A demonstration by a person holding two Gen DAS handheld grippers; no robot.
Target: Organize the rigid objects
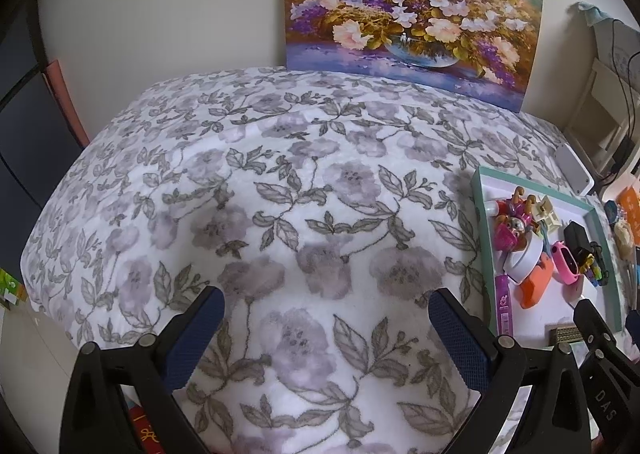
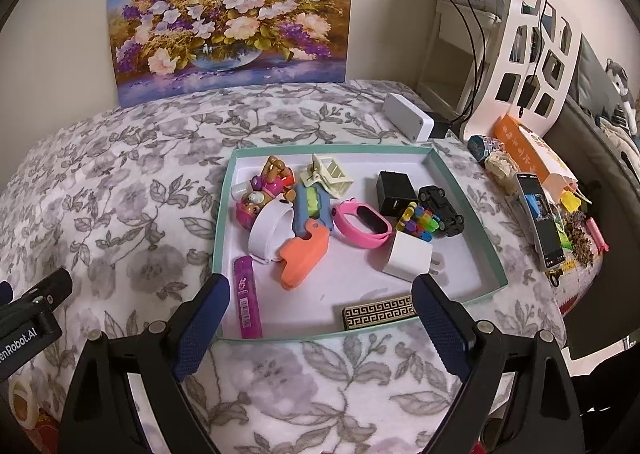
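A shallow teal-rimmed box [image 2: 464, 198] [image 1: 478, 214] lies on the floral blanket and holds several small rigid objects. Among them are a purple tube [image 2: 248, 296], an orange-and-blue toy pistol [image 2: 306, 250], a pink wristband [image 2: 362, 224], a white charger [image 2: 408, 256], a black adapter [image 2: 394, 190], a black toy car [image 2: 442, 204], a white ring [image 2: 266, 234], a cream hair clip [image 2: 332, 172] and a patterned black-and-gold bar [image 2: 378, 312]. My right gripper [image 2: 320, 310] hangs open over the box's near edge, holding nothing. My left gripper [image 1: 326, 324] is open above bare blanket, left of the box.
A flower painting [image 2: 230, 14] leans against the back wall. Right of the box sit a white power bank [image 2: 408, 116], a phone [image 2: 538, 220], an orange carton [image 2: 528, 154], tape rolls and small clutter. A white cut-out shelf [image 2: 528, 54] with cables stands behind. The blanket [image 1: 280, 194] spreads wide to the left.
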